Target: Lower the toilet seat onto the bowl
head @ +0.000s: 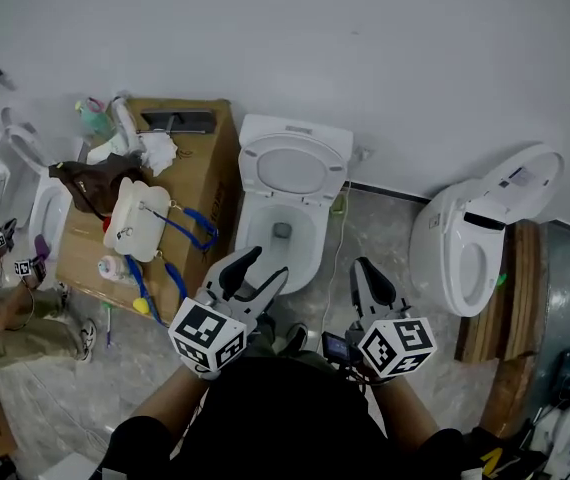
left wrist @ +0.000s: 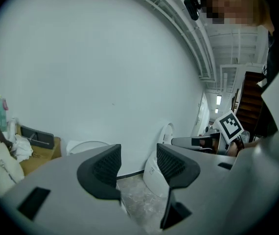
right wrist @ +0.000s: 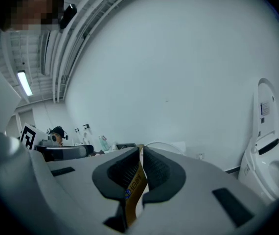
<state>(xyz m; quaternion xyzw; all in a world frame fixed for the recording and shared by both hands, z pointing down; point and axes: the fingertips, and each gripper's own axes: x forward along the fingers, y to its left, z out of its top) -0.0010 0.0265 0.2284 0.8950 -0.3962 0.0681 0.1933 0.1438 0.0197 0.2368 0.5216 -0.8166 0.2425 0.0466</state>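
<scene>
The white toilet [head: 283, 230] stands against the wall, its seat [head: 290, 168] raised upright above the open bowl. Both grippers hover in front of the bowl, short of touching it. My left gripper [head: 268, 264] is open and holds nothing; its view shows the empty gap [left wrist: 138, 153] and the raised seat [left wrist: 86, 146] beyond. My right gripper [head: 362, 268] is shut, a little right of the bowl. In its own view the pads [right wrist: 141, 153] pinch a thin brown printed strip [right wrist: 134, 182], and the raised seat [right wrist: 163, 146] is behind them.
A cardboard box [head: 217, 173] piled with bags, bottles and cloths stands just left of the toilet. Another white toilet [head: 470, 253] lies by wooden boards [head: 521, 298] at the right. More toilets [head: 25, 193] and a crouching person [head: 0, 313] are at the far left.
</scene>
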